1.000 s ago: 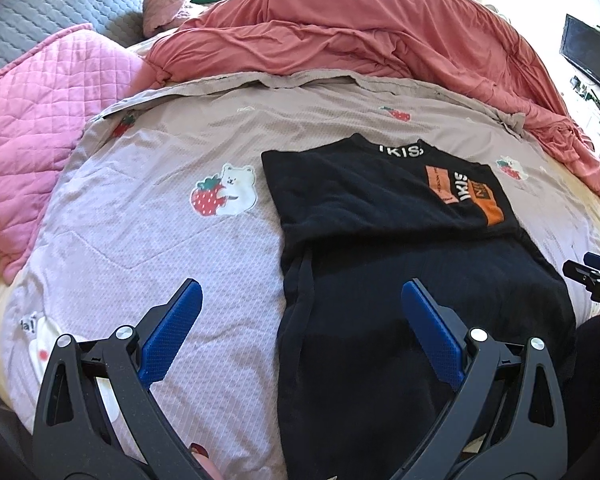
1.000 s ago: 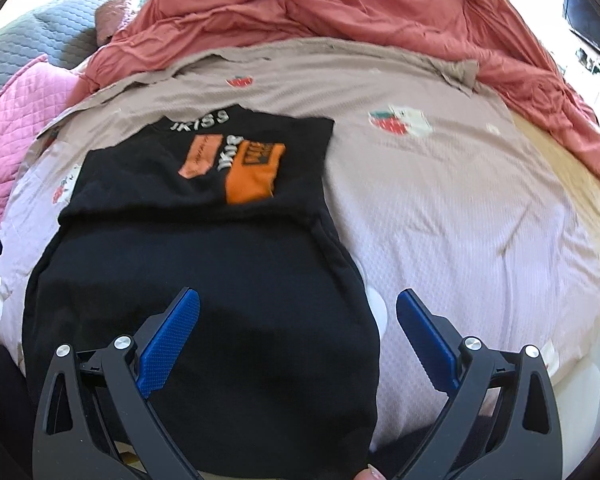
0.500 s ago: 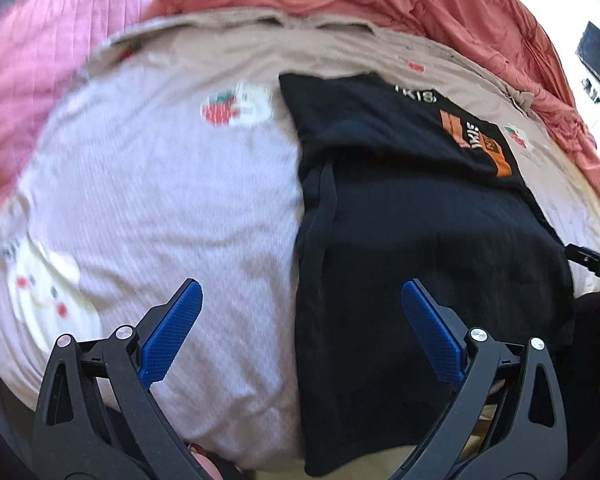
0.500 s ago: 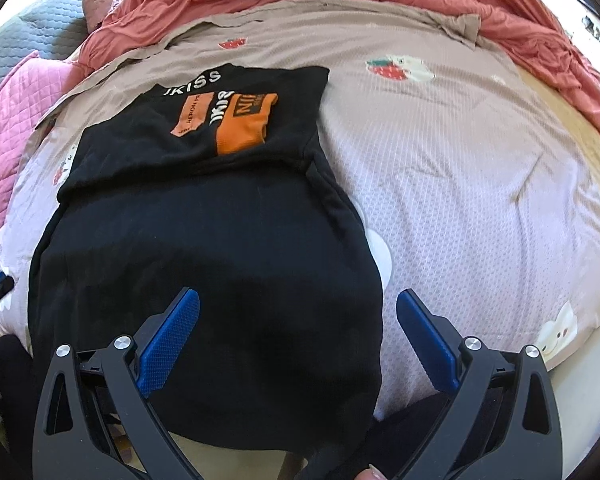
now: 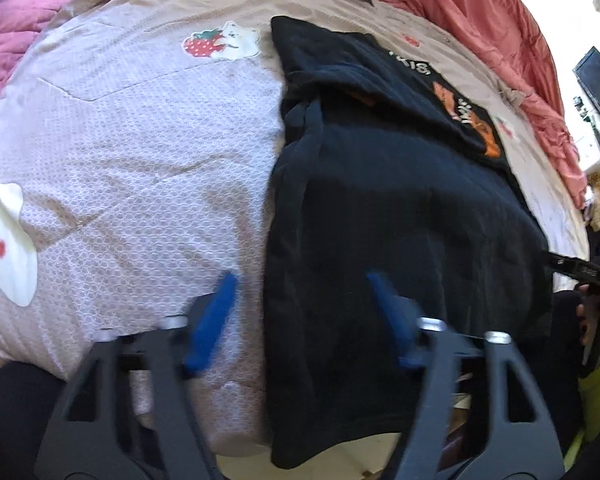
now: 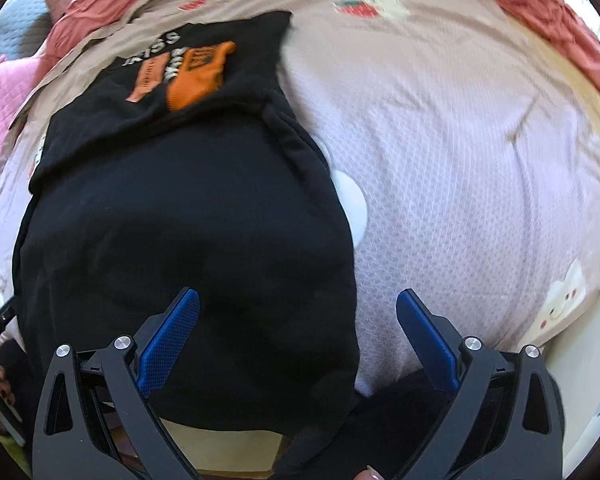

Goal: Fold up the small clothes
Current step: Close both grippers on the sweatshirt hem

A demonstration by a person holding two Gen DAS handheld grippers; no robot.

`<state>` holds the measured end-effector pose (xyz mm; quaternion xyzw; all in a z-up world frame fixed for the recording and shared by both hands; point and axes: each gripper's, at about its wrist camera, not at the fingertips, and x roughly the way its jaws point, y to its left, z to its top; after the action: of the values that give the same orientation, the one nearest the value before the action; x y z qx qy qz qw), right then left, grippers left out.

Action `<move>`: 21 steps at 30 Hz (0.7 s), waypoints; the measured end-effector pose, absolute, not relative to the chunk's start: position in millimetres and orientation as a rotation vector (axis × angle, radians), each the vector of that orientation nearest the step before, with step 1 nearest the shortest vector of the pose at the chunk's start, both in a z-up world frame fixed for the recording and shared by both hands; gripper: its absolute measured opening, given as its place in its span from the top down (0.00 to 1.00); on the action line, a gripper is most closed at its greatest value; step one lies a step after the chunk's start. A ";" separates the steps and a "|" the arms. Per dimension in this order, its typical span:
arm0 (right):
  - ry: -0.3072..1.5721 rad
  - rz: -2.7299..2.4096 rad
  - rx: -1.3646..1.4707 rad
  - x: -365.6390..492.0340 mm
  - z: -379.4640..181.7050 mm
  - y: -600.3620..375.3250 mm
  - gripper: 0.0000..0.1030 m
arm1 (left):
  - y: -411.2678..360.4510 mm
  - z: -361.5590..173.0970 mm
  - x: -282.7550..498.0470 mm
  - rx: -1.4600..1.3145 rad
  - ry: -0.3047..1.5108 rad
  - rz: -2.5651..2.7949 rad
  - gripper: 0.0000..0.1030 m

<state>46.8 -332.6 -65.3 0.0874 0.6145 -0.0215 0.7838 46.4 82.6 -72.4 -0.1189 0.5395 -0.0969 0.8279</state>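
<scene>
1. Left gripper (image 5: pixel 300 284): the jaws have just been closing and now stand partly open, blue pads blurred. The left side edge of the shirt (image 5: pixel 400 216) runs between them, near its hem corner. The pads do not yet press on cloth; nothing is held.

2. Right gripper (image 6: pixel 298 300): the jaws stand wide open and grip nothing. The shirt's right side edge runs between them; the left pad is over black cloth, the right pad over the bedsheet (image 6: pixel 480 168).

3. Shirt: black, lying flat on the bed. Its upper part (orange print (image 6: pixel 198 74) and white lettering showing) is already folded down over the body. The hem hangs at the bed's near edge, just beside both grippers.

4. Governing relation: the shirt's long axis runs straight away from both grippers, hem near, collar end far. Each gripper sits over its own hem corner, left on left, right on right, and neither is clearly nearer than the other. In my judgement the next fold calls for both corners pinched and carried along that axis toward the print.

5. Risk (judged): the left jaws may catch the bedsheet along with the shirt edge, since one pad lies over sheet.

6. Surroundings: pink quilt (image 5: pixel 4 40) at far left, red blanket (image 5: pixel 480 12) bunched beyond the shirt.
</scene>
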 end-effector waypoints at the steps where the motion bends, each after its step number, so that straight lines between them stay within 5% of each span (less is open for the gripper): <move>1: 1.334 -0.049 0.202 46.6 -67.9 -335.1 0.06 | 81.8 -72.1 46.3 -0.251 1.144 -0.208 0.68; 2: 1.337 -0.041 0.222 46.2 -69.7 -337.3 0.13 | 81.3 -71.9 46.4 -0.246 1.144 -0.208 0.71; 3: 1.334 -0.024 0.238 45.5 -69.0 -338.0 0.43 | 81.5 -71.3 46.0 -0.246 1.142 -0.209 0.79; 4: 1.330 0.004 0.259 44.9 -67.7 -337.5 0.56 | 82.8 -70.7 46.0 -0.250 1.141 -0.212 0.86; 8: 1.283 0.082 0.280 41.6 -55.6 -332.7 0.80 | 84.0 -67.6 44.6 -0.261 1.136 -0.224 0.89; 11: 1.284 0.102 0.289 41.2 -53.5 -332.8 0.80 | 82.8 -71.8 44.5 -0.265 1.154 -0.232 0.86; 13: 1.300 0.099 0.298 40.4 -55.1 -334.5 0.77 | 80.9 -76.1 45.0 -0.267 1.174 -0.238 0.74; 17: 1.366 0.069 0.285 41.0 -64.0 -337.0 0.50 | 77.4 -82.9 44.3 -0.267 1.199 -0.247 0.67; 20: 1.408 0.095 0.290 41.0 -72.8 -335.4 0.52 | 75.4 -83.5 44.2 -0.256 1.198 -0.247 0.68; 21: 1.406 0.109 0.292 40.5 -72.2 -334.4 0.62 | 75.4 -83.8 44.6 -0.254 1.197 -0.247 0.74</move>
<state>40.5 -334.4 -72.2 0.1337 0.6438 0.0497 0.7517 44.6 75.4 -83.8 -0.1187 0.5602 -0.1159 0.8116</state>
